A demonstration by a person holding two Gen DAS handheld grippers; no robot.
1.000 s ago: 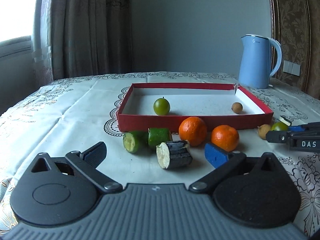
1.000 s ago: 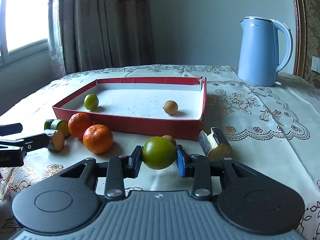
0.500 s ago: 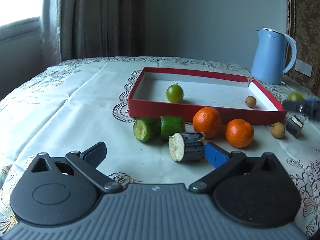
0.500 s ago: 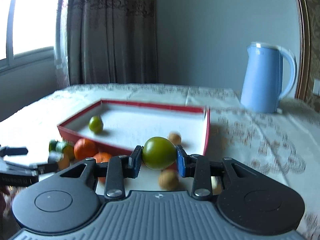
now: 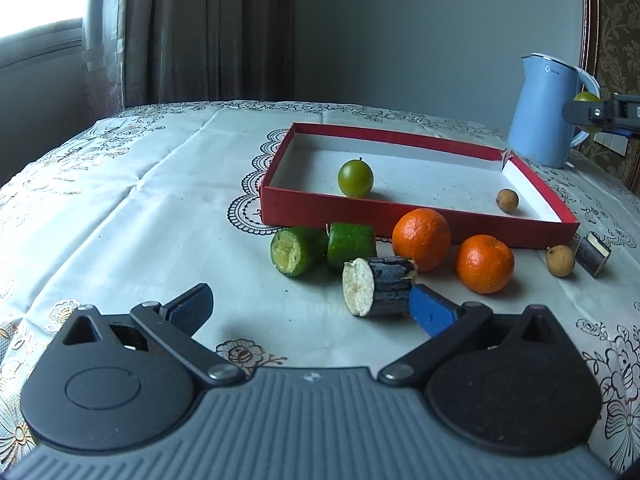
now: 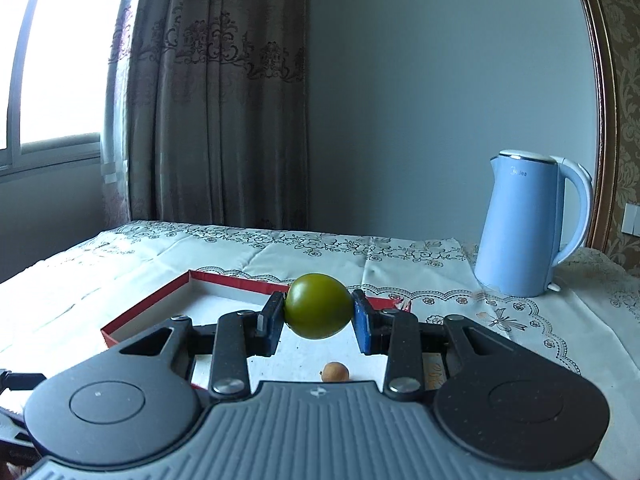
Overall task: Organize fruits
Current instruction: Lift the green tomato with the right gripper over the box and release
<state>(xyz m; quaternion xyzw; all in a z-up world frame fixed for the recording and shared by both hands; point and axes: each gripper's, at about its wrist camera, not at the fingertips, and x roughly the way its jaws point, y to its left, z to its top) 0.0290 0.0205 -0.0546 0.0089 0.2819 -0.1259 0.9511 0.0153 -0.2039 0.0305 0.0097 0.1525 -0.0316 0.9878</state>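
The right tongs (image 6: 319,312) pinch a round green fruit (image 6: 318,306) from both sides, held in the air above the red tray (image 5: 404,220), which lies with its long axis across the tabletop (image 5: 140,200) toward the far edge. The left tongs (image 5: 308,304) stand spread, low near the front edge, its blue pad just beside a cut dark stub (image 5: 378,286) lying on its side. Two oranges (image 5: 421,239) sit against the tray's near wall; bare cloth lies to the left.

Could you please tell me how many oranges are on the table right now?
2. One orange sits against the red box's front wall; the other orange lies just right of it, nearer the camera. None appears hidden.
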